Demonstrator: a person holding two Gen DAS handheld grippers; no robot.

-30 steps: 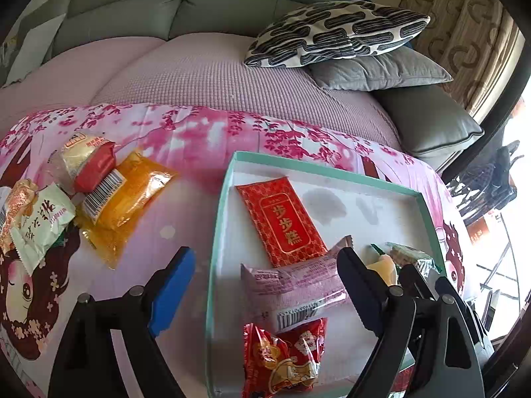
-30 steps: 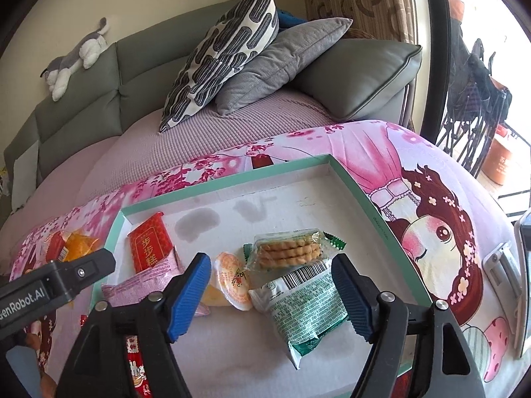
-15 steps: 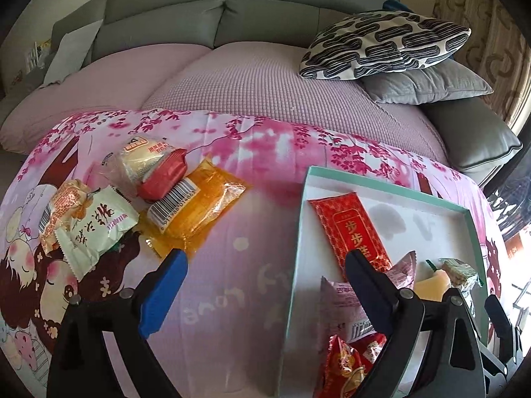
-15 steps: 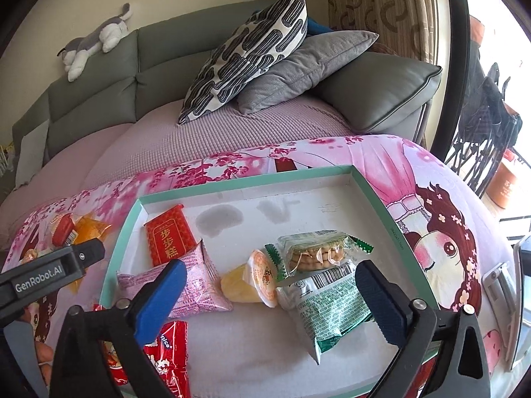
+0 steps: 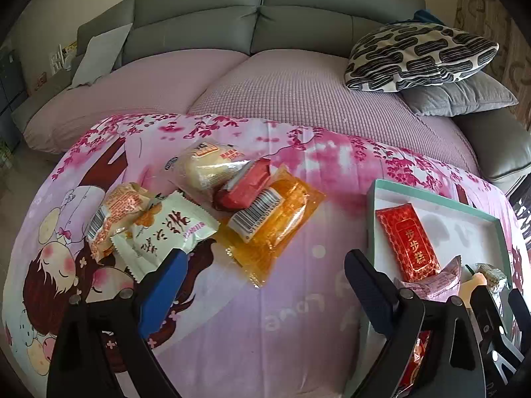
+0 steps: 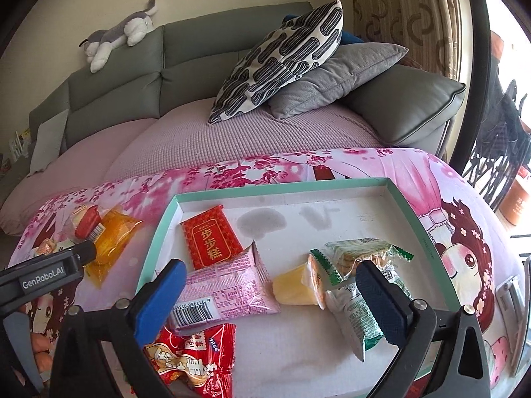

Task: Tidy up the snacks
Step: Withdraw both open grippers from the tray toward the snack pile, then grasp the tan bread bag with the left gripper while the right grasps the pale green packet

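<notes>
Snacks are light, crinkly and slippery. Between the wide, empty jaws of the left gripper [image 5: 262, 285] only cloth is seen; beyond lies the orange pack [image 5: 275, 229], best pinched across its flat middle. The right gripper [image 6: 268, 295] is spread wide and empty over the tray [image 6: 282, 188], where six packs lie.

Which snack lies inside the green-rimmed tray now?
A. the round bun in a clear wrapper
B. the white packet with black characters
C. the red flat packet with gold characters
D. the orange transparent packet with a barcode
C: the red flat packet rests on the white floor of the tray, near its far left corner; the other three lie outside it on the pink cloth, to the tray's left.
</notes>
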